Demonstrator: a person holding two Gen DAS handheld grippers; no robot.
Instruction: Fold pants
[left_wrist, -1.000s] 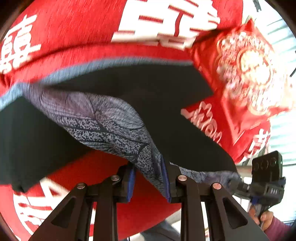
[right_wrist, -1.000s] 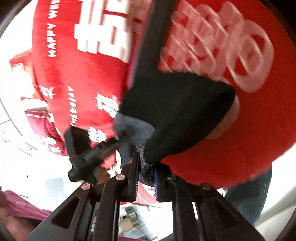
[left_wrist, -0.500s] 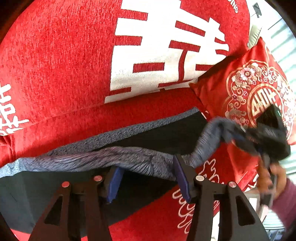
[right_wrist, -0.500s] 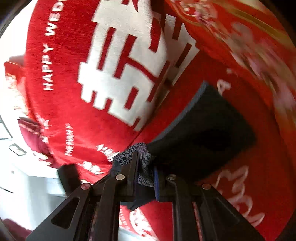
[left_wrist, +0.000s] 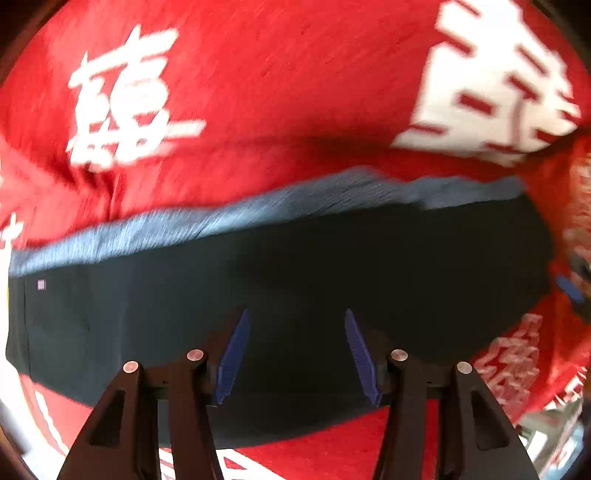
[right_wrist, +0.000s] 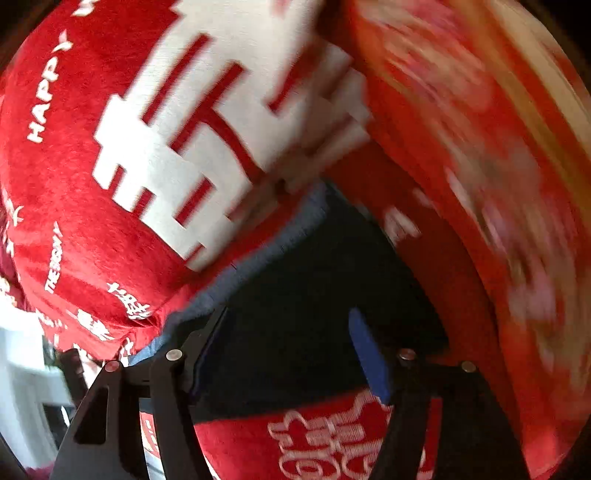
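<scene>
The dark pants (left_wrist: 295, 273) lie folded flat in a wide band on the red sofa seat, with a grey-blue patterned edge (left_wrist: 229, 218) along the far side. My left gripper (left_wrist: 295, 332) is open and empty just above the near part of the pants. In the right wrist view the pants (right_wrist: 314, 295) show as a dark wedge with the grey-blue edge (right_wrist: 258, 262) to the left. My right gripper (right_wrist: 288, 332) is open and empty over them. Both views are blurred.
A red sofa back cushion (left_wrist: 258, 74) with white characters rises behind the pants. A red embroidered pillow (right_wrist: 498, 166) stands to the right. The red seat cover (right_wrist: 332, 443) with white print lies in front. A pale floor (right_wrist: 22, 369) shows at the left.
Both grippers have opened and let go of the patterned waistband. The pants now lie flat on the seat. Both grippers have pulled back slightly.
</scene>
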